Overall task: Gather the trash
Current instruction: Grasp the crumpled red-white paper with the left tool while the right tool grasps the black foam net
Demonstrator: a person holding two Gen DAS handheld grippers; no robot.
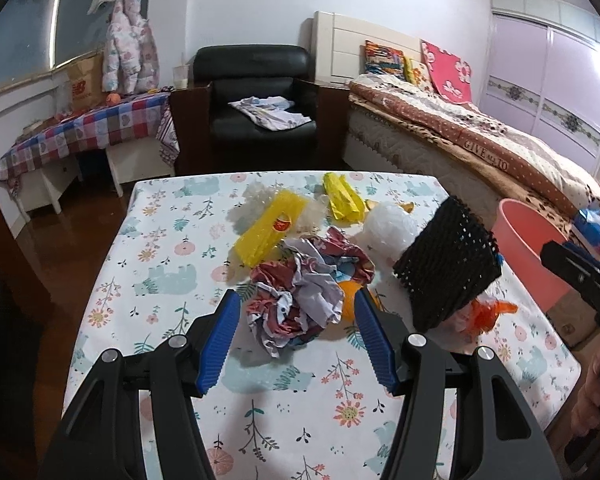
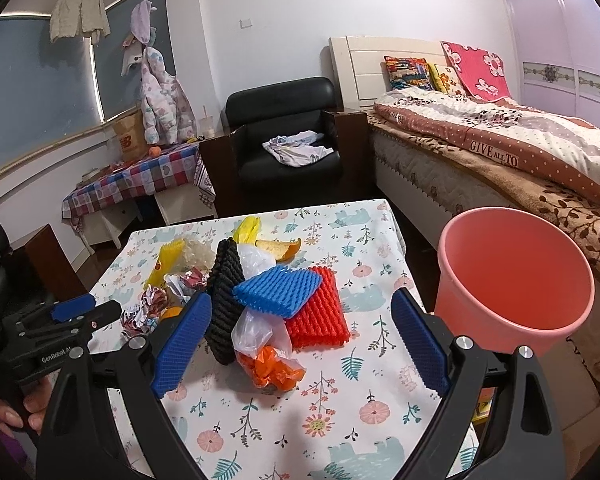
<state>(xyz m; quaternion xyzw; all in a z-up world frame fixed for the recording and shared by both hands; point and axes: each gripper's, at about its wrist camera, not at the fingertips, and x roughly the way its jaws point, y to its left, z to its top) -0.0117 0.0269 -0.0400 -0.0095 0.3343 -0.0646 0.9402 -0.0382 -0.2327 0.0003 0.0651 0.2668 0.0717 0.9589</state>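
Crumpled paper wad [image 1: 300, 292], smooth plastic bucket [image 2: 516, 276]

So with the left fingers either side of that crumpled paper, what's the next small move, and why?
Probably close the left gripper on the crumpled paper: its open fingers already flank the wad without pressing it, and the pink bucket stands empty at the table's right edge to receive it.

— Position of the litter?

— Heaped mid-table [image 2: 380, 392]. The crumpled paper [image 1: 300, 300] lies between the left gripper's [image 1: 296, 336] spread fingers, untouched. The net sleeve [image 2: 224, 300] stands right of it, foam pads [image 2: 316, 308] beyond that.

— The bucket [image 2: 516, 280]?

— Off the table's right edge, before the bed [image 2: 500, 152]. The armchair [image 2: 288, 132] sits behind the table.
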